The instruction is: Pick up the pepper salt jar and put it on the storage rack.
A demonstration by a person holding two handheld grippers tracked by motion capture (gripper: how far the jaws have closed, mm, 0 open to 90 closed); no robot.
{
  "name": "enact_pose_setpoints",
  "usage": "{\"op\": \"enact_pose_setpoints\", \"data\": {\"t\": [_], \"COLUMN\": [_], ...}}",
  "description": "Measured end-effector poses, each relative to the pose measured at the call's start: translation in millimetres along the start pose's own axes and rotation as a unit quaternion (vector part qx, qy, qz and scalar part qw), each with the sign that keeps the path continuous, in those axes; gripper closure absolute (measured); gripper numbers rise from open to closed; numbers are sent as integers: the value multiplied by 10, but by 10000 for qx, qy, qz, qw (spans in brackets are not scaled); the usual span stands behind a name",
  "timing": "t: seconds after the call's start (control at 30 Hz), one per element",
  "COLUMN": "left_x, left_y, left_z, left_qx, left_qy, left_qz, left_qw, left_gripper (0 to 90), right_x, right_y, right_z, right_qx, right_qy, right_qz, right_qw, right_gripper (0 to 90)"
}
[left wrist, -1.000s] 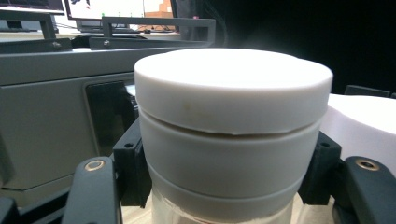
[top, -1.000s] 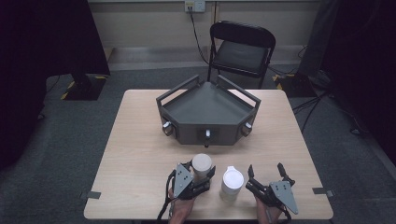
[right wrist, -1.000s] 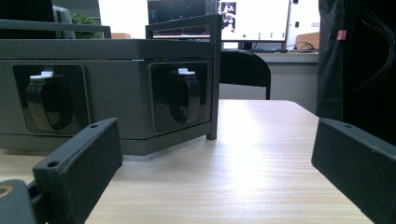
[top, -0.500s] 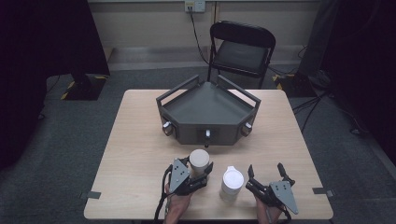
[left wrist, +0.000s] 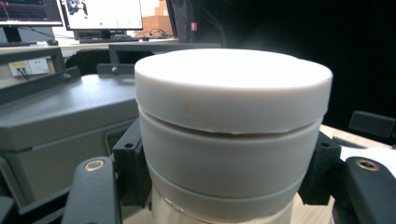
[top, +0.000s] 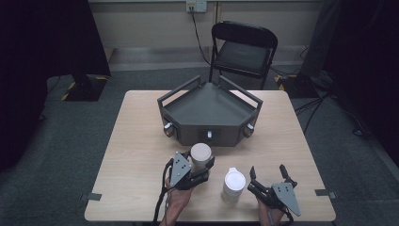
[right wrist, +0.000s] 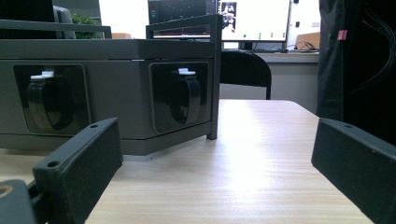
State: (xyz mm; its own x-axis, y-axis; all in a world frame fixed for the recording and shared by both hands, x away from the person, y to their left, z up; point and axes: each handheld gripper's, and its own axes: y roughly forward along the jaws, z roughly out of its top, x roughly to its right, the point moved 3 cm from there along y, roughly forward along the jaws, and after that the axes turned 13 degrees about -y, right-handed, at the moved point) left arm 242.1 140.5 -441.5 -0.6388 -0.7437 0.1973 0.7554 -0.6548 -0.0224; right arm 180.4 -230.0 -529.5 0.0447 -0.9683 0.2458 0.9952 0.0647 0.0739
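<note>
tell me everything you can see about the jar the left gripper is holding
The jar is a round, matte white container with a flat lid, a seam below the lid and a ringed band lower down; it looks like plastic. It stands upright, lid on, clamped at both sides by the left gripper, near the front of the grey tray.

High view looks down; both gripper views face the grey tray [top: 207, 110] closely.

Base of the white-lidded jar [left wrist: 233, 135] below the left gripper view's edge.
</note>
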Motion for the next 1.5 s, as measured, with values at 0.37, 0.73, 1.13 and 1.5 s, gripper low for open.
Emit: {"op": "enact_pose_setpoints", "data": {"t": [0.37,0.73,1.13,1.5], "left_x": [-28,-88,-173,-194], "left_y": [68,174,329,513], "left_z": [250,516,845,1073], "left_qx": [41,56,84,144], "left_qy": [138,6,10,-25], "left_qz": [-34,2,165,372], "left_qw": [9999,10000,9998,9992], "left_gripper": [351,350,351,351], "right_x": [0,4,4,7], "right_y": [0,-1,-1,-1], "right_z": [0,-1,-1,-2], "right_qx": [0,3,3,5], "right_qy": [0,-2,1,2], "right_qz": [1,13,12,21], "right_qw": [10000,10000,10000,10000], "right_gripper": [6,6,6,6]}}
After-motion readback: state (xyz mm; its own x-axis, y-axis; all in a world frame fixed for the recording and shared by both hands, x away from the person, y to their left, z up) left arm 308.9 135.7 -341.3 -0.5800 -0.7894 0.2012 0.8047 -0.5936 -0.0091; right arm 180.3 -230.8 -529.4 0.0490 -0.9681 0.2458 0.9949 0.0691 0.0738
